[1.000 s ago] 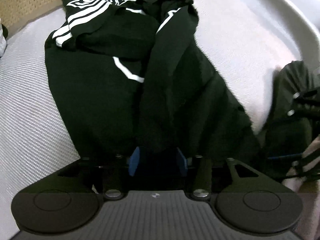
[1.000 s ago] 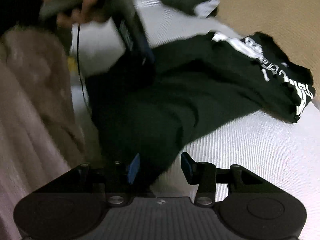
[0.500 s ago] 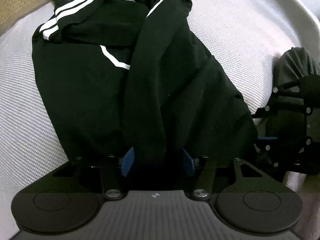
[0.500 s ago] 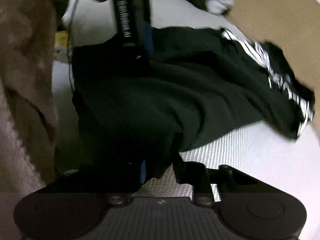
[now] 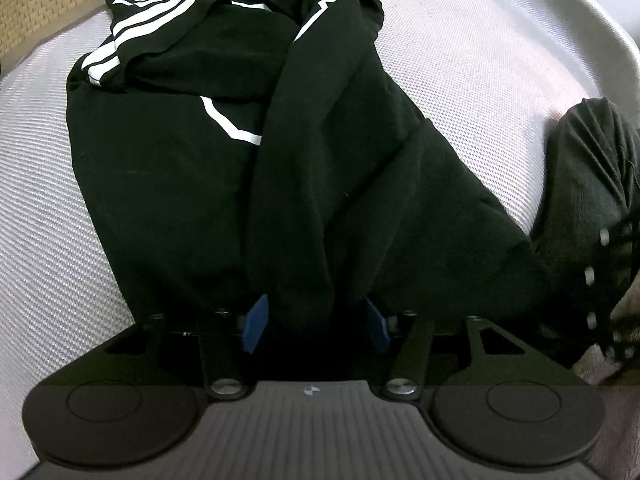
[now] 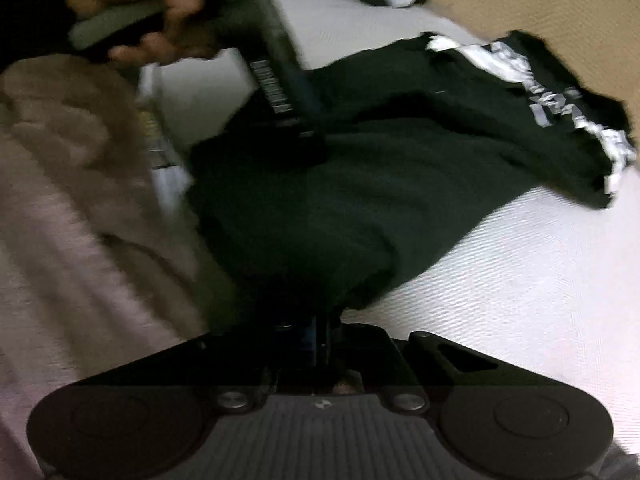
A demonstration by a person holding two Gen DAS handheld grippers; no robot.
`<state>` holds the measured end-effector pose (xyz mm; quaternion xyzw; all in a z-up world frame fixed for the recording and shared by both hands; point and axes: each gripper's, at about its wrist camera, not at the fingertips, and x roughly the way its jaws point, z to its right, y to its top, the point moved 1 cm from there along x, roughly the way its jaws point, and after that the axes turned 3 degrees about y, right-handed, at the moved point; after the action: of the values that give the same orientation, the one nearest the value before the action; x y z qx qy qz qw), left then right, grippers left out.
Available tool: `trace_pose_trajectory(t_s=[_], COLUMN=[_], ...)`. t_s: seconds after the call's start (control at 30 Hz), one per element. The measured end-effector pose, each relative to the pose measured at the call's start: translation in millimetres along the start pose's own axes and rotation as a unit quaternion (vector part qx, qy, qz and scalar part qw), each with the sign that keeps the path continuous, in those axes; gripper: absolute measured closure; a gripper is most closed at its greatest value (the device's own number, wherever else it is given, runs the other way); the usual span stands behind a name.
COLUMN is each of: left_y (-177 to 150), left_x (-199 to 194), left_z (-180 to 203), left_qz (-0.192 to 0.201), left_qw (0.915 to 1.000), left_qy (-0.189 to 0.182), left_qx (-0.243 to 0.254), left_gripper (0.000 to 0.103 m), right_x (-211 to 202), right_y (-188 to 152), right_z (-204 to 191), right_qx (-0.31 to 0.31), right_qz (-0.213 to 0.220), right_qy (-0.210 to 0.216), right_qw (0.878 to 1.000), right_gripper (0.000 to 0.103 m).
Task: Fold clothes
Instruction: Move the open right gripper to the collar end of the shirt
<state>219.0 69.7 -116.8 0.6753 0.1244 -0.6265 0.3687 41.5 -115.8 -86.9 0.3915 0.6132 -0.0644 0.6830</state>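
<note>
A: Where is the black sweatshirt (image 5: pixel 208 184)?
B: Spread along the bed (image 5: pixel 44 208), hem at its near edge.
A: Your grippers?
B: Left gripper (image 5: pixel 316 320) and right gripper (image 6: pixel 320 340) each pinch a hem corner, likely for folding it.

The right gripper (image 6: pixel 322 334) is seen closed on the near edge of a black garment (image 6: pixel 360 200), which is spread on a white mattress (image 6: pixel 540 280). At 11 o'clock, the left gripper (image 6: pixel 308 136) is held by a hand (image 6: pixel 132 12), pressed onto the cloth.
</note>
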Motion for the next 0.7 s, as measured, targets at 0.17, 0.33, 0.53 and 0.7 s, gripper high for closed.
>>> trace_pose_trajectory(t_s=[0.17, 0.33, 0.53, 0.7], left_y=[-0.7, 3.2, 17.7, 23.6], left_x=[-7.6, -14.0, -14.8, 2.8], left_z=[-7.1, -4.1, -4.8, -6.0], left_qz=[0.013, 0.027, 0.055, 0.051], left_qw=[0.9998, 0.9992, 0.9972, 0.9982], left_qy=[-0.009, -0.017, -0.036, -0.011], left_qx=[-0.015, -0.022, -0.035, -0.028], left_gripper=[0.048, 0.047, 0.032, 0.029], right_x=[29.1, 23.6, -8.4, -35.1], right_y=[-1.5, 1.2, 2.4, 3.5], right_z=[-1.1, -0.8, 23.6, 43.9], right_qx=[0.004, -0.008, 0.039, 0.077], right_qz=[-0.036, -0.043, 0.009, 0.053], right_qy=[0.019, 0.015, 0.01, 0.005], right_qw=[0.999, 0.999, 0.999, 0.996], right_gripper=[0.098, 0.089, 0.075, 0.064])
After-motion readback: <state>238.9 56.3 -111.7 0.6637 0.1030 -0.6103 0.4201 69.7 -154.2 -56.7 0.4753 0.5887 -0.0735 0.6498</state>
